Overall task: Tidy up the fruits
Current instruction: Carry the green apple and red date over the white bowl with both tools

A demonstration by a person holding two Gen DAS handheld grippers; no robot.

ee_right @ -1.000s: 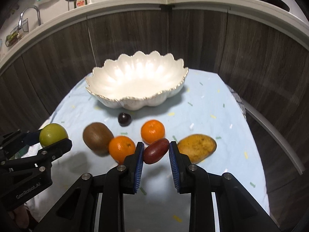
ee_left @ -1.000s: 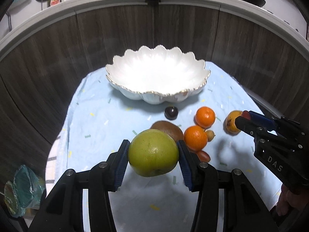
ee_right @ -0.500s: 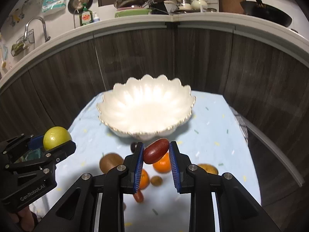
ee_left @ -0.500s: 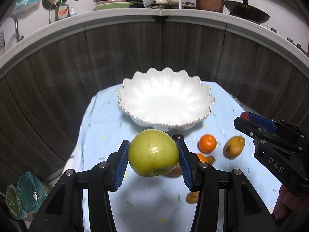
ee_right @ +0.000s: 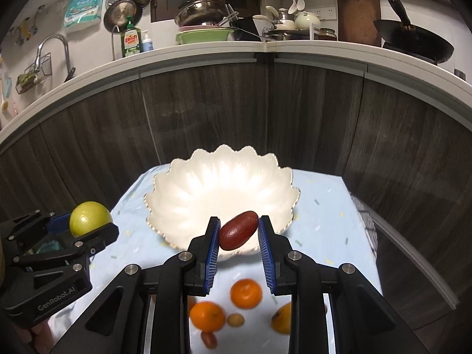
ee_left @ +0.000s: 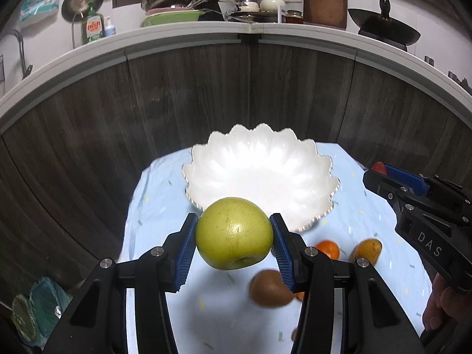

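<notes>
My left gripper [ee_left: 233, 246] is shut on a green apple [ee_left: 234, 233], held in the air in front of the white scalloped bowl [ee_left: 312, 206]. My right gripper [ee_right: 239, 243] is shut on a small dark red oval fruit [ee_right: 238, 234], also raised before the bowl [ee_right: 165, 194]. The bowl holds nothing. On the light blue cloth [ee_right: 321, 200] below lie two oranges [ee_right: 245, 293], a kiwi [ee_left: 267, 289], a yellow-orange mango [ee_left: 367, 249] and some small fruits. In the right wrist view the left gripper [ee_right: 85, 227] with the apple [ee_right: 88, 217] shows at the left edge.
The cloth-covered table stands against a dark wood cabinet front [ee_left: 206, 97] with a white counter [ee_left: 188, 34] above, crowded with dishes, a soap bottle [ee_right: 131, 41] and a wok [ee_right: 419, 44]. A green bag [ee_left: 38, 303] lies on the floor at the left.
Both grippers have risen and moved toward the bowl with their fruits held. The loose fruits on the cloth have dropped lower in both views, and more of the counter shows.
</notes>
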